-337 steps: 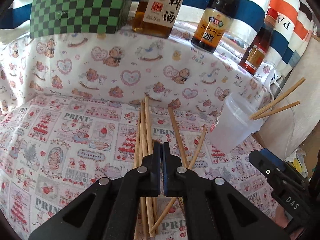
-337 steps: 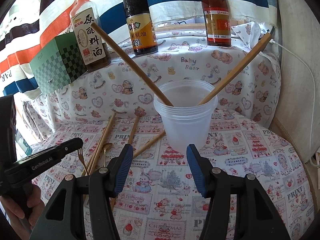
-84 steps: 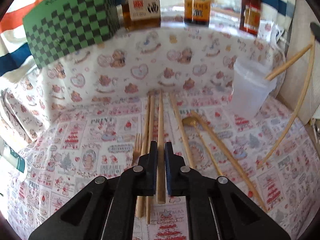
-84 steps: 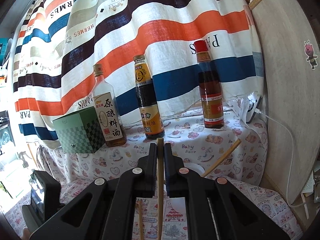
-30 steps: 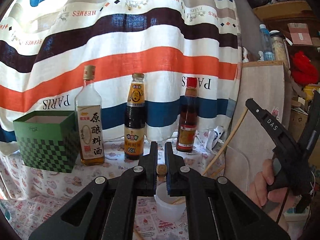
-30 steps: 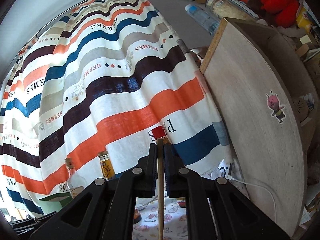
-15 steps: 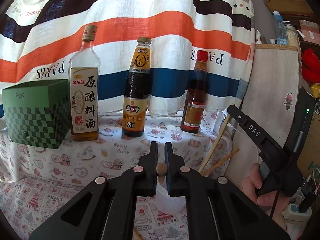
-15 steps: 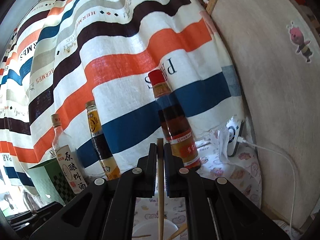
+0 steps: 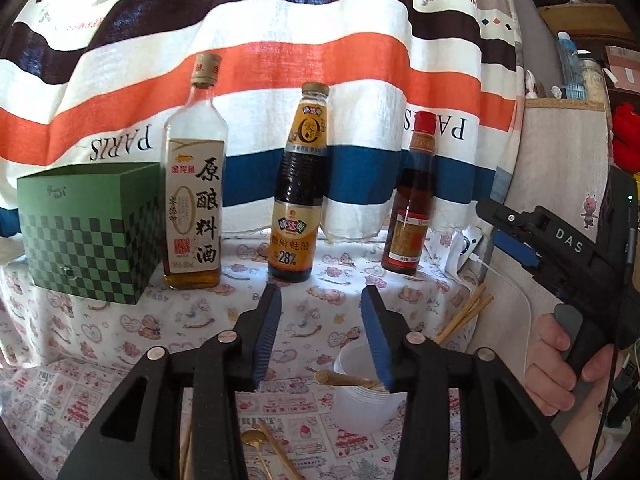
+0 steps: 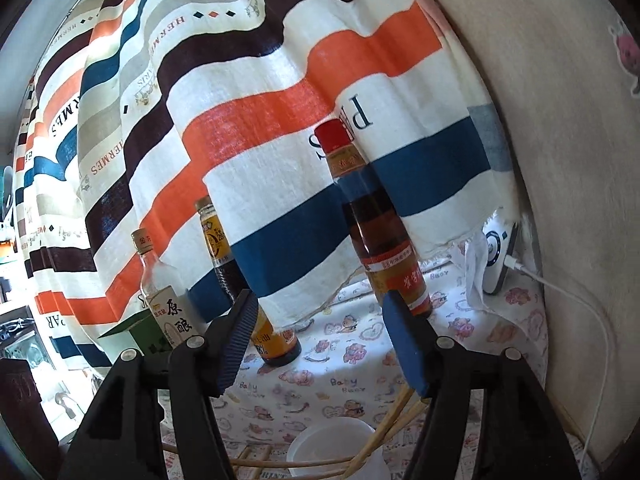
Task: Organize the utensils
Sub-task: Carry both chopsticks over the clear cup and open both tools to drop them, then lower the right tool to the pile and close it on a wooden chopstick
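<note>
Both chopsticks (image 9: 464, 314) you were clamping are now leaning in the plastic cup (image 9: 362, 394), sticking out toward two o'clock. Your left gripper (image 9: 321, 336) and right gripper (image 10: 320, 340) have just been spreading and are hanging released, nothing between them, above the cup.

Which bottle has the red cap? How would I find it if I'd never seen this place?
Look at the big striped curtain at the back; three bottles stand in a row before it. The red-capped bottle is the one nearest the beige board. It's slimmer, with amber-brown liquid and an orange label; its neighbours have gold caps.
</note>
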Available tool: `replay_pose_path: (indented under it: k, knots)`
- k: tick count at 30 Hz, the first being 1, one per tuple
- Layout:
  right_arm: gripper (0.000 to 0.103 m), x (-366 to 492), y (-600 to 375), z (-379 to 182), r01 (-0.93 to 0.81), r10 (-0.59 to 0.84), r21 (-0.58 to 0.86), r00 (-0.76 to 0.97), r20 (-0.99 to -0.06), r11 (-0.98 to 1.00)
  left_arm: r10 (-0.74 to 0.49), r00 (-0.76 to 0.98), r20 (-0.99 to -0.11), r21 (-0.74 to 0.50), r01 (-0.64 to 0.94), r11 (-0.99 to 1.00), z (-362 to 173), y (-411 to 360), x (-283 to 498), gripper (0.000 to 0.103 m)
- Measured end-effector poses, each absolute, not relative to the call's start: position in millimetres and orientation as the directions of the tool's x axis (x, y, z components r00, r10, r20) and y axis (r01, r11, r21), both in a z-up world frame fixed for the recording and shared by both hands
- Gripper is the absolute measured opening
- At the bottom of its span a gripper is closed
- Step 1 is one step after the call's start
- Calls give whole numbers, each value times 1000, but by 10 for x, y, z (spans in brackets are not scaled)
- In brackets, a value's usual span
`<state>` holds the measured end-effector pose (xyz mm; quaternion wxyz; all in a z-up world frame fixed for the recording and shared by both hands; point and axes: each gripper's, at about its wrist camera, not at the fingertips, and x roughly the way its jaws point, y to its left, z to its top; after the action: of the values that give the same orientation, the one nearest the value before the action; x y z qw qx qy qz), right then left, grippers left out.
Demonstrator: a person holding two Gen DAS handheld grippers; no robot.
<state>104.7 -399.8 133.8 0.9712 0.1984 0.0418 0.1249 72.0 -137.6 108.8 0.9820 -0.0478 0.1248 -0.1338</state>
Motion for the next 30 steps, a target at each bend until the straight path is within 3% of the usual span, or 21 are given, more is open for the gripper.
replay_pose_path:
  k: [7,13,17,20,22,26,30]
  knots:
    - [68,610,-3880,1571,-242,264,351,964,-16,905,-174,973,-152,-24,172,985,1254,-1071,258,80]
    - [68,242,-3598,1506,-261,281,281,959,-32,924,-120,984,-130,2,121,993,1282,-814,-31,99]
    - [68,-11,-3410,1405,-253,275,250,960,-57,935,-110,989,-99,-10,109,994,1249,-647,-240,103]
    - [68,-117,-3379,1285,-281,337,330,933,-125,901,-104,990,-93,-8,104,995,1188,-554,-347,103]
    - [68,-180,-3365,1171,-318,387,382,914,-119,868,-98,991,-90,-17,97,995,1128,-486,-392,103]
    - [68,-155,-3174,951,-270,324,310,936,-135,911,-79,992,-102,-38,75,996,963,-376,-367,103]
    - [68,22,-3021,694,-266,324,257,921,-217,929,-58,983,-172,-72,46,996,811,-281,-225,103]
